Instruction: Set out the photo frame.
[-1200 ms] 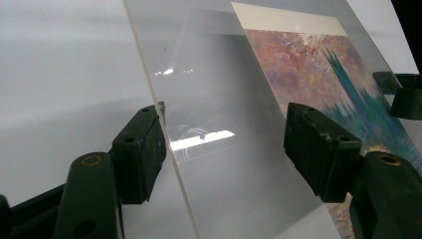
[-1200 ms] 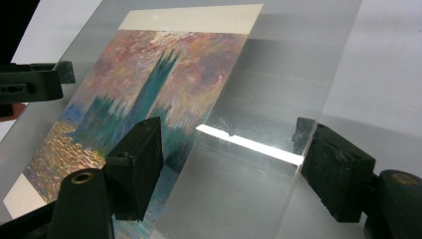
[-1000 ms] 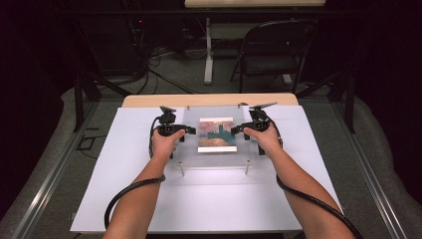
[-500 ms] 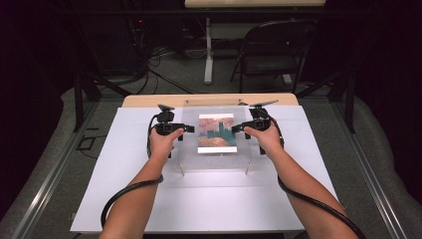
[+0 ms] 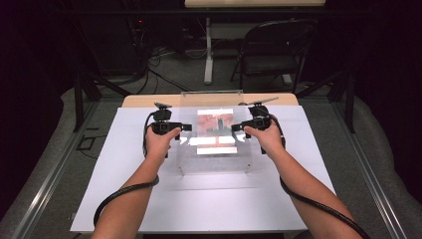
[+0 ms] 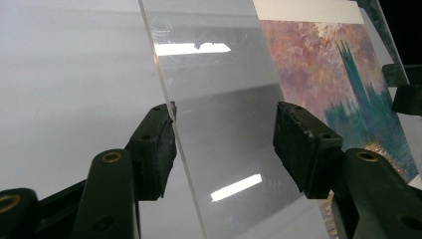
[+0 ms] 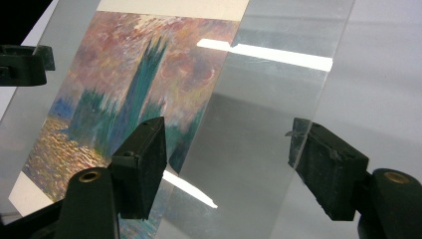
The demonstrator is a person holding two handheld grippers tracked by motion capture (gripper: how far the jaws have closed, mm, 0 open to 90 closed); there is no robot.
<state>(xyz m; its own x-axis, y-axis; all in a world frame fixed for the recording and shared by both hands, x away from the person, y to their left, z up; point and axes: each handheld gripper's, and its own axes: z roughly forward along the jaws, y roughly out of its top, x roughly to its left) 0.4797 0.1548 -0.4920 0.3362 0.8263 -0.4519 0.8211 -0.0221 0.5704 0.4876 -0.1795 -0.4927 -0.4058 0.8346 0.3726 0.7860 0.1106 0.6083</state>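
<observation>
A clear, flat acrylic sheet [image 5: 214, 149] is seen above the middle of a white rectangular table top [image 5: 99, 189], with a hand-held gripper at each of its side edges. At the left, the left gripper [image 5: 185, 127] is held by the person's left hand [image 5: 160, 142]; in the left gripper view its black jaws are set on either side of the sheet's left edge, one pad touching that edge and the other [image 6: 303, 144] standing off the sheet's face, so the jaws are partly open and have just been closing with the sheet between them. Through the middle of the sheet a painted print of a teal tower under a pink sky [image 5: 215, 122] is visible. At the right, the right gripper [image 5: 238, 128] is held by the right hand [image 5: 268, 139]; in the right gripper view its jaws straddle the sheet's right edge, one pad [image 7: 326, 169] at the edge and the other apart from the surface, so no firm grip can be made out. A dark folding chair [image 5: 268, 55] stands beyond the table
</observation>
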